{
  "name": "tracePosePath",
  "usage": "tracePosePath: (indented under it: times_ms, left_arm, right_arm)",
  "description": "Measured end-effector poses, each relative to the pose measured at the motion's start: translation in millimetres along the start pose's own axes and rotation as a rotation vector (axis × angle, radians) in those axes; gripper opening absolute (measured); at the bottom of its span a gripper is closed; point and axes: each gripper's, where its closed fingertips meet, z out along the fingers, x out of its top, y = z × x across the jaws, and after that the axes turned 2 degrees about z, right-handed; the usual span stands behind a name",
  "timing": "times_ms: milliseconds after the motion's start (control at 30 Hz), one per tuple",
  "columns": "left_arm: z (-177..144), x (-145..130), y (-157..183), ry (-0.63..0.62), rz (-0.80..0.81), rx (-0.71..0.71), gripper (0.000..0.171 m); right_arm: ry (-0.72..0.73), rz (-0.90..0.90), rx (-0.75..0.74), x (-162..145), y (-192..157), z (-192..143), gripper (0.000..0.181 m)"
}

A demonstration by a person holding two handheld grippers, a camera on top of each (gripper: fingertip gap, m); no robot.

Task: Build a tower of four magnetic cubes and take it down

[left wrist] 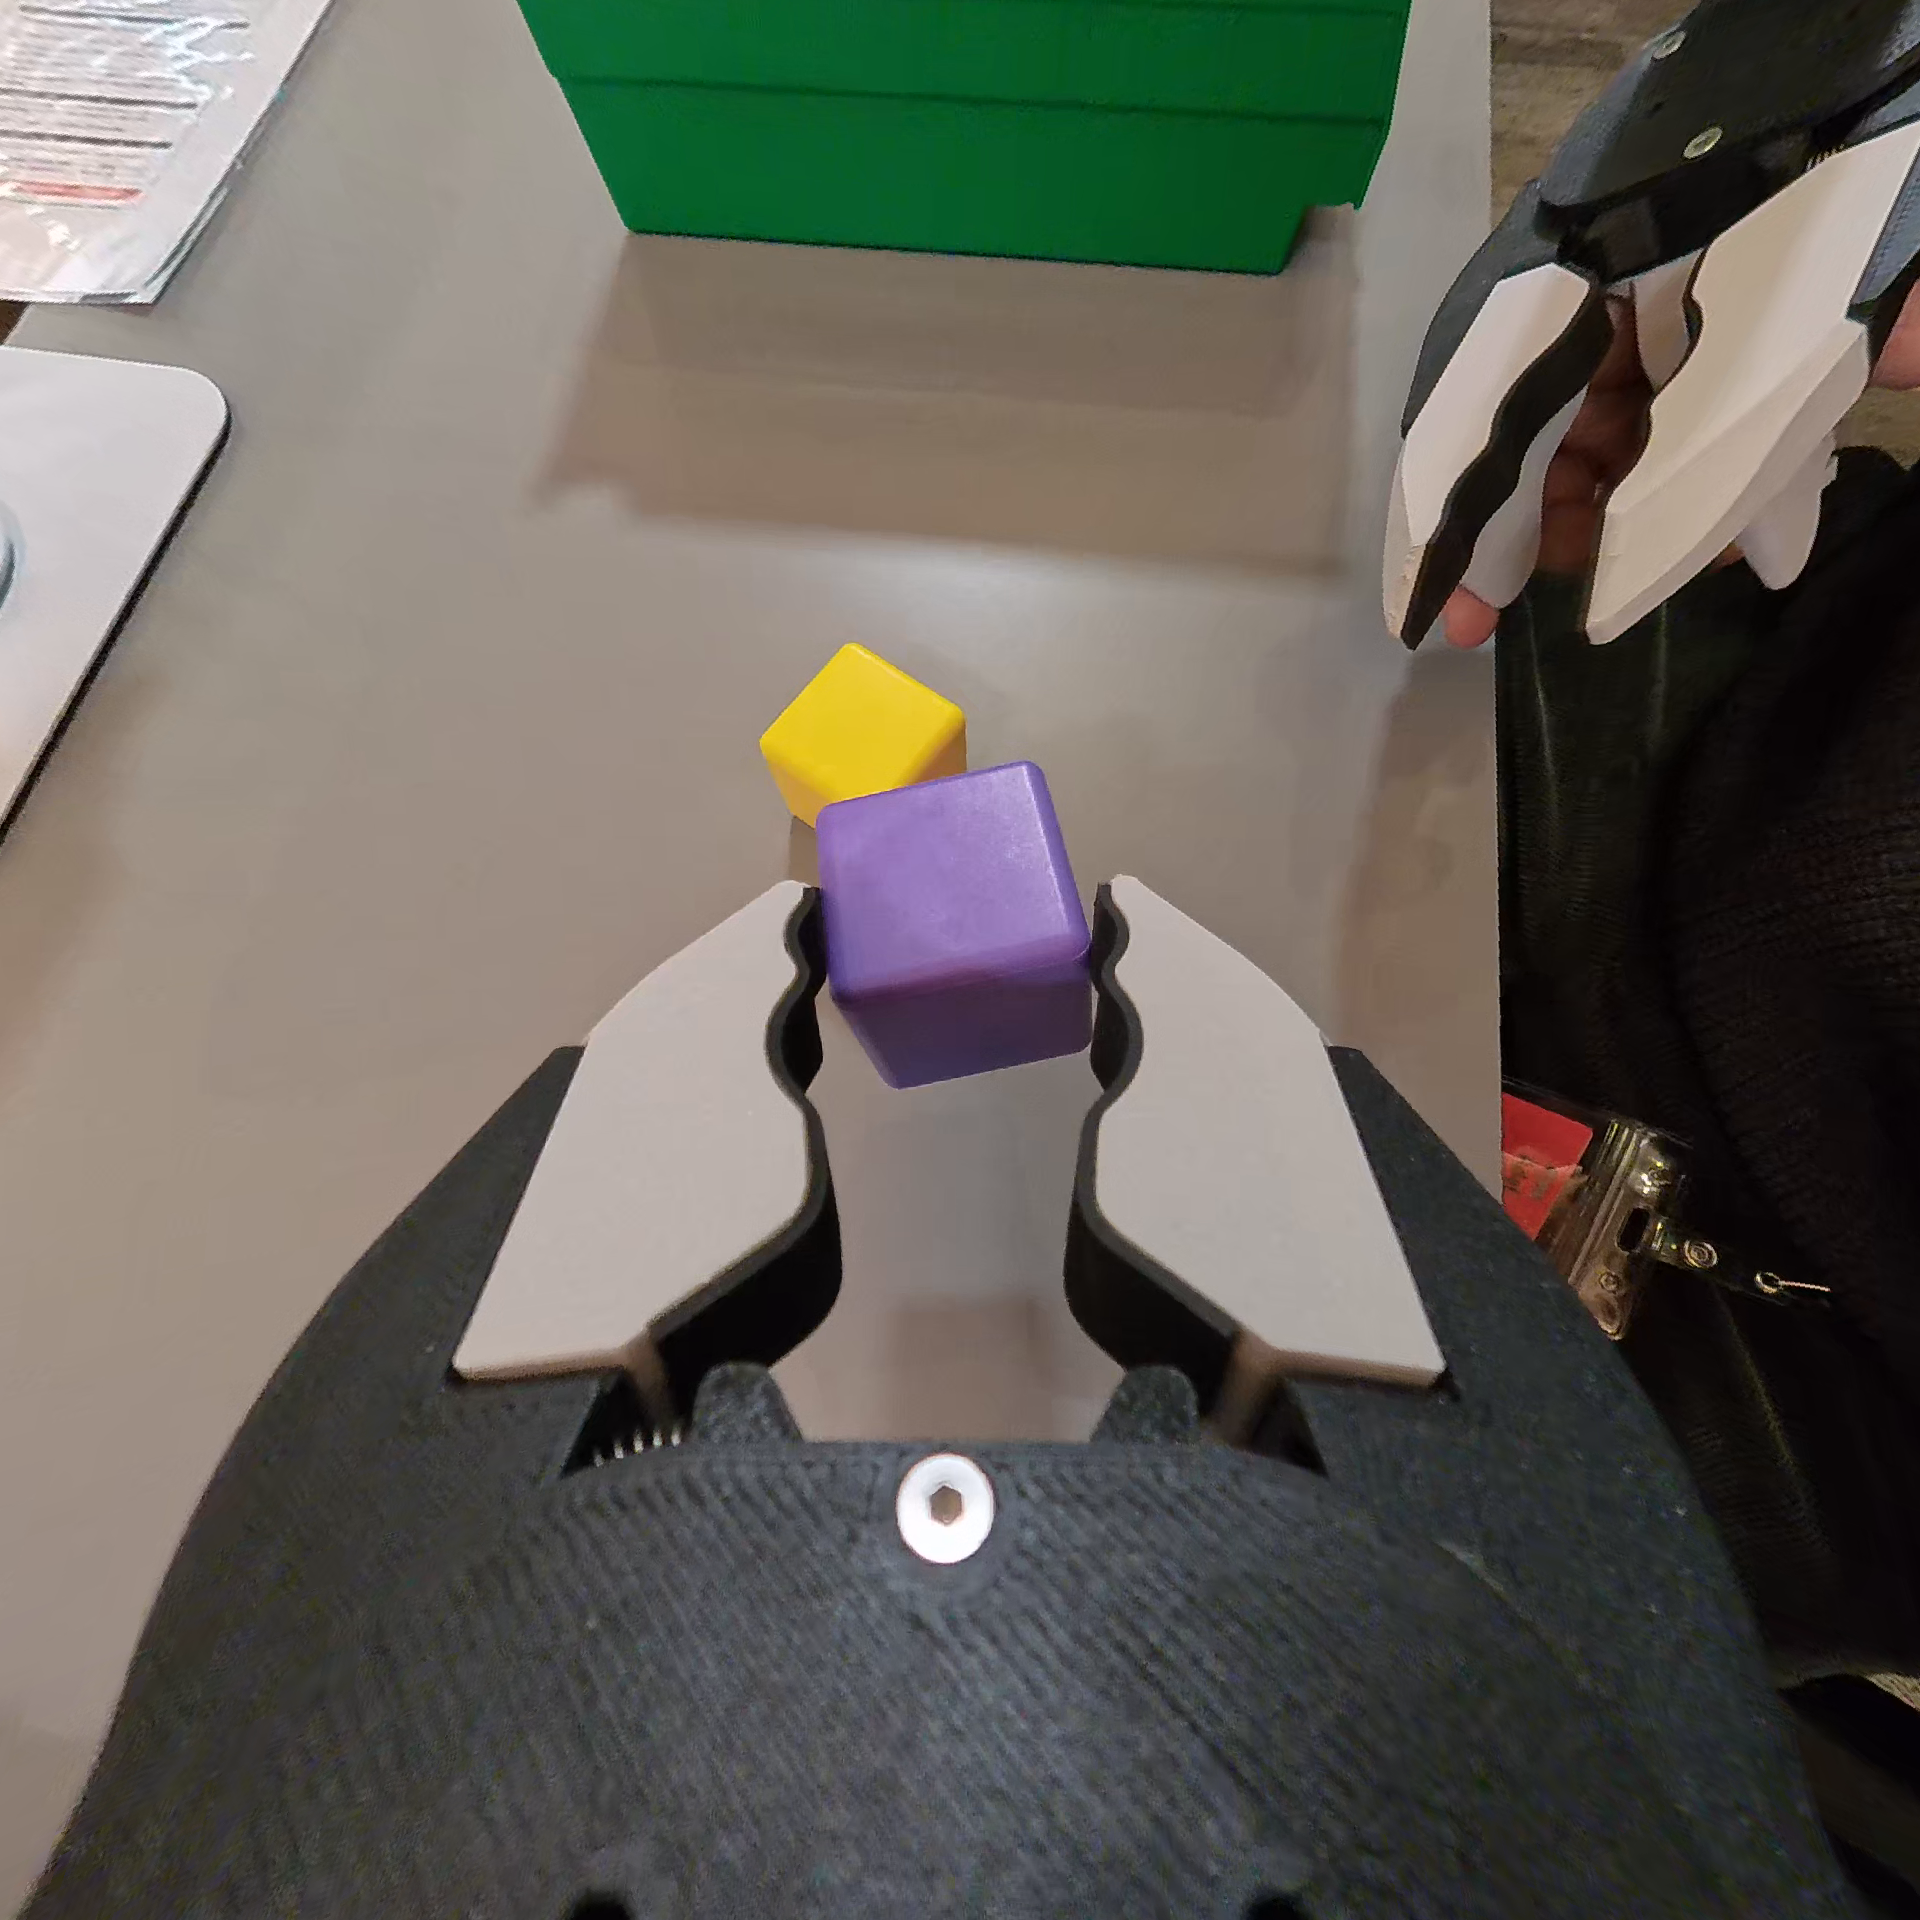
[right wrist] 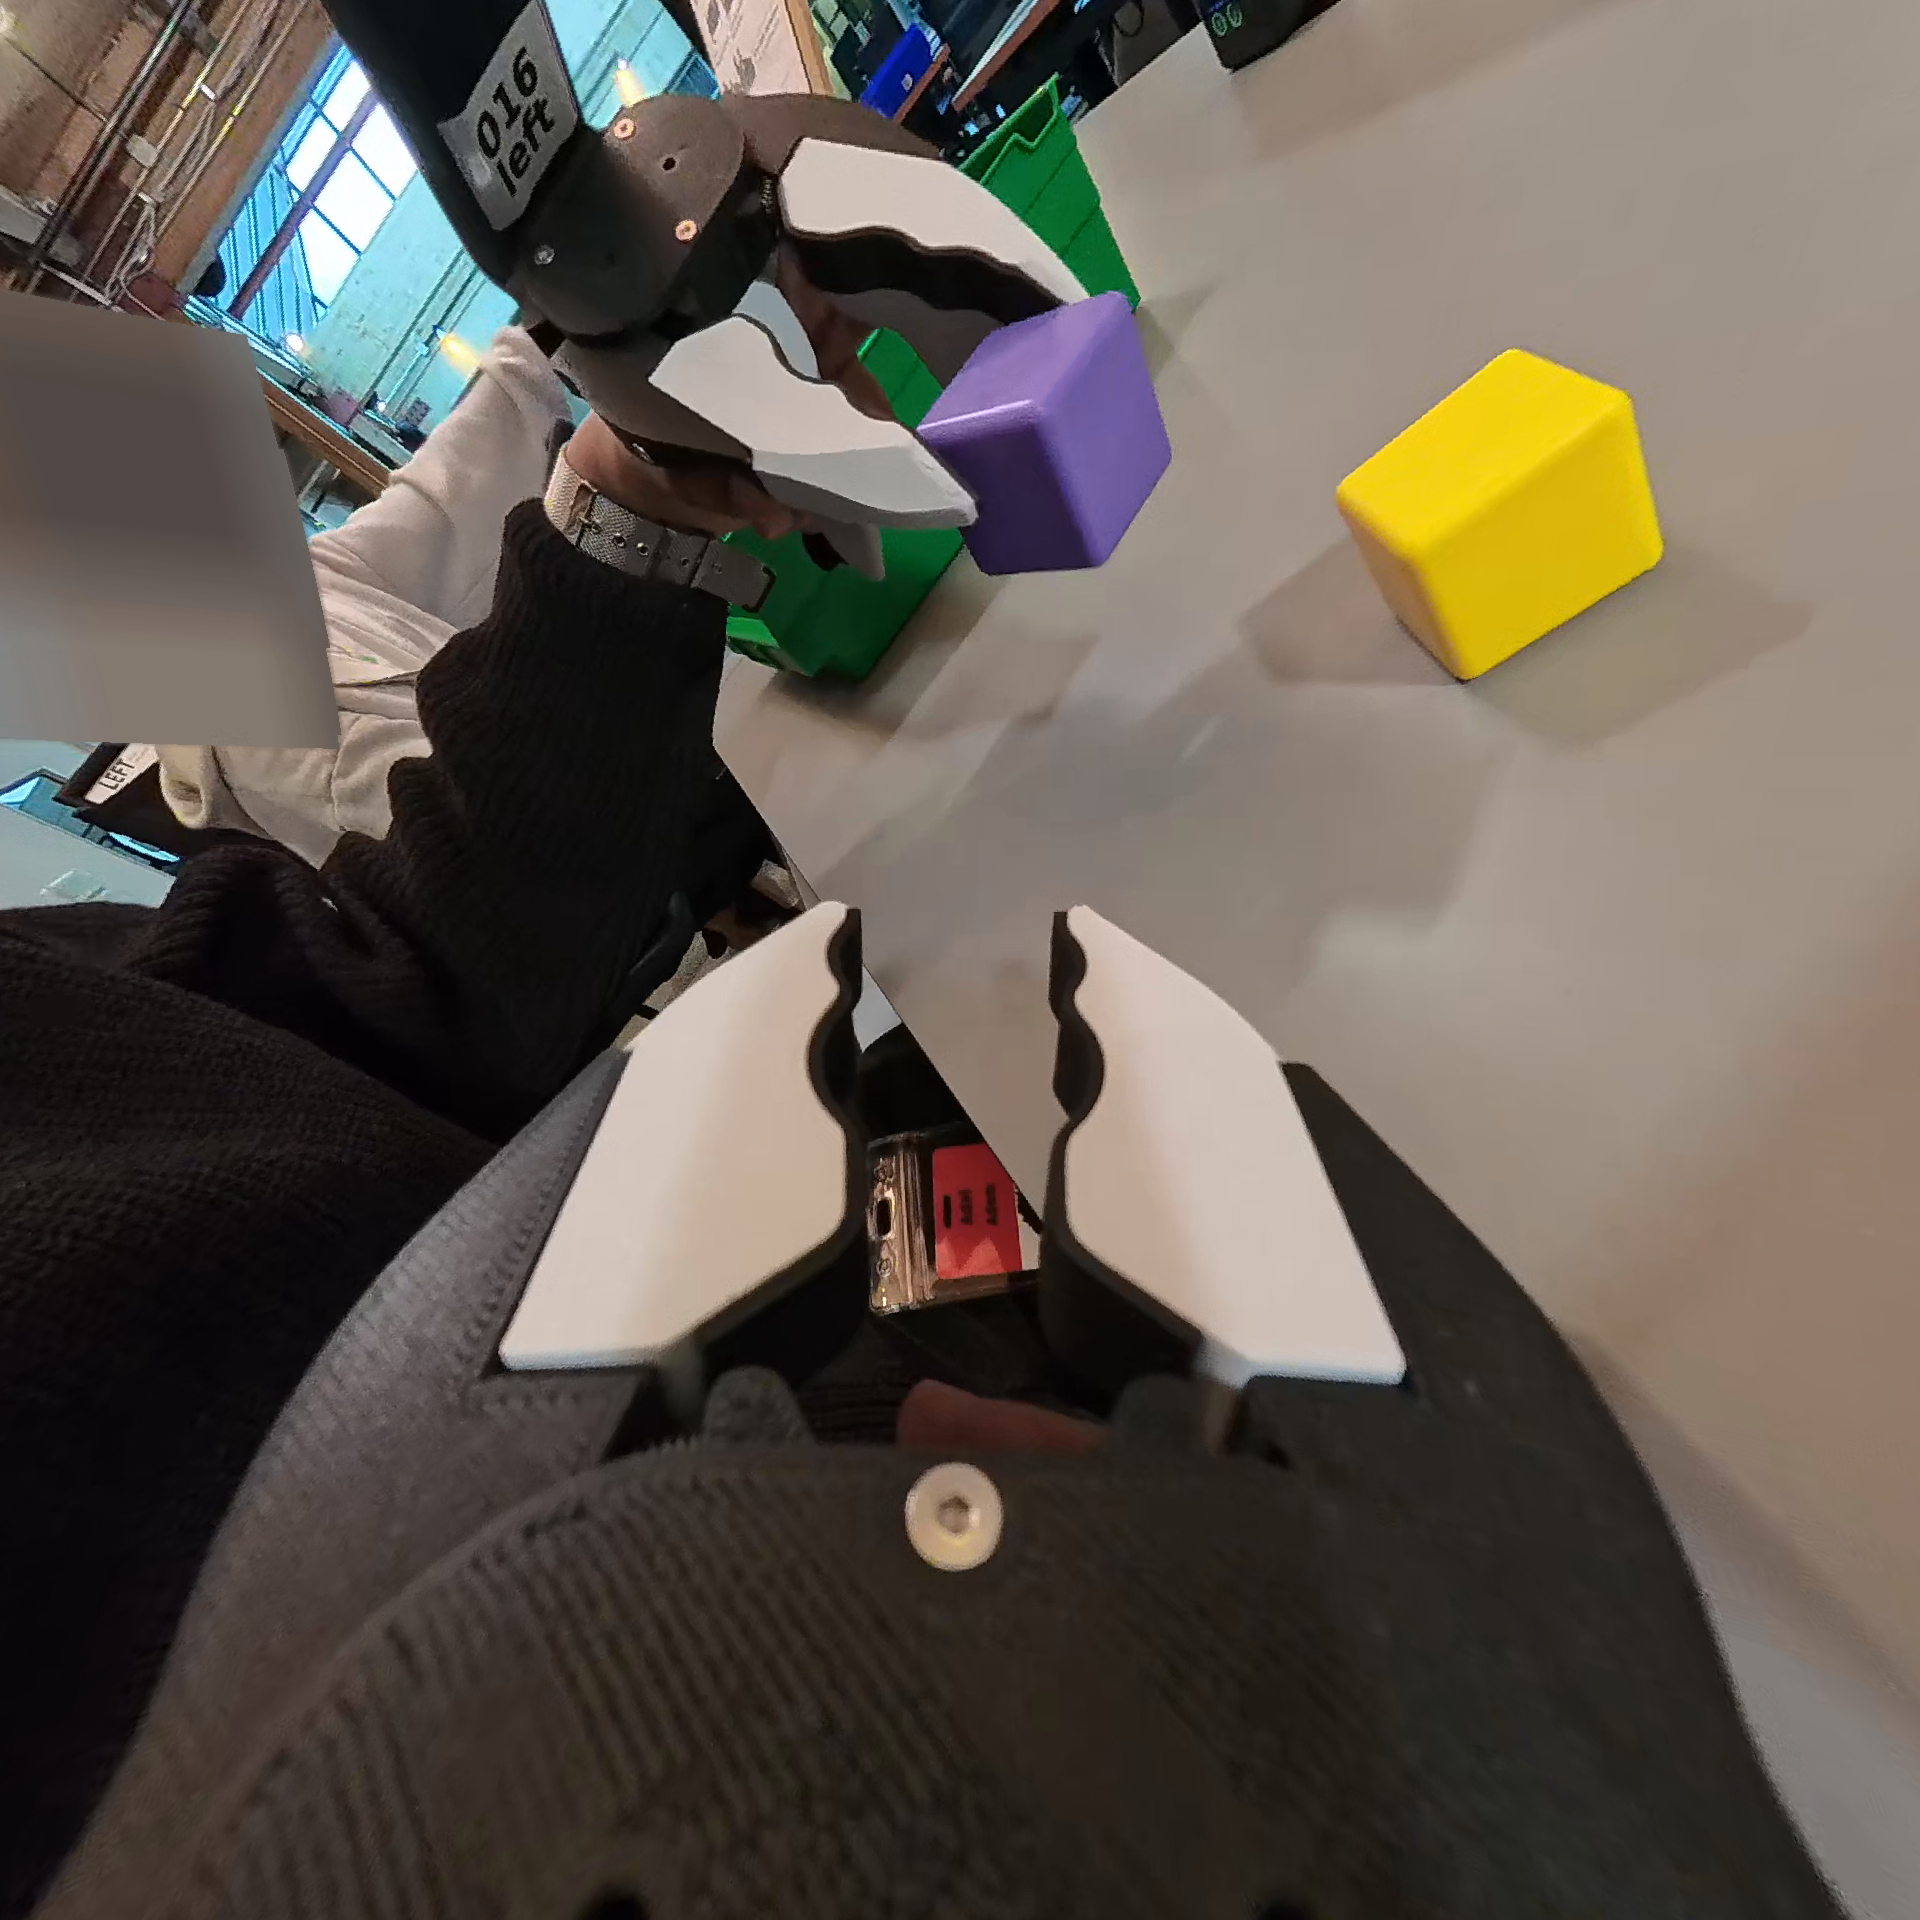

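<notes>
Left gripper [left wrist: 954,935] pinching smooth purple plastic cube [left wrist: 951,920] above grey table [left wrist: 416,831]; yellow plastic cube [left wrist: 862,727] resting behind; right gripper [right wrist: 956,971] spread, empty

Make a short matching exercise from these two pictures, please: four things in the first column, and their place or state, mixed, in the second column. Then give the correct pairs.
Things
1. purple cube
2. yellow cube
3. right gripper
4. green bin

Place or state
A. rests on the grey table, nothing grips it
B. stands at the far side of the table
C. held off the table between the fingers of the left gripper
D. open and empty, at the near edge of the table

Pairs: 1-C, 2-A, 3-D, 4-B
</notes>
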Motion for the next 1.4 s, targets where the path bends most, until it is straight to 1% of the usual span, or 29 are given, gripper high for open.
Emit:
tracePosePath:
  times_ms: [333, 1067, 1233, 1267, 1333, 1400]
  left_arm:
    - [-5.2, -3.8, -1.4, -0.001, -0.01, 0.024, 0.052]
    - [-2.4, -9.7, -2.2, -0.015, -0.022, 0.022, 0.052]
    - [-2.4, -10.8, -3.1, -0.016, -0.027, 0.024, 0.052]
    - [-2.8, -10.7, -3.2, -0.016, -0.028, 0.025, 0.052]
    - [-3.4, -10.0, -3.4, -0.014, -0.029, 0.028, 0.052]
    - [-3.7, -9.6, -3.5, -0.014, -0.03, 0.03, 0.052]
  right_arm:
    - [-0.015, -0.009, 0.008, -1.1, -1.7, 3.8, 0.035]
    - [-0.025, -0.012, 0.003, -3.0, -1.3, 4.7, 0.035]
    - [-0.027, -0.03, -0.021, -3.2, 2.1, 5.2, 0.034]
    - [-0.019, -0.046, -0.041, -1.3, 4.6, 5.3, 0.033]
    - [0.031, -0.095, -0.104, 8.1, 11.7, 4.1, 0.024]
    - [0.157, -0.148, -0.203, 28.3, 20.4, -4.4, 0.005]
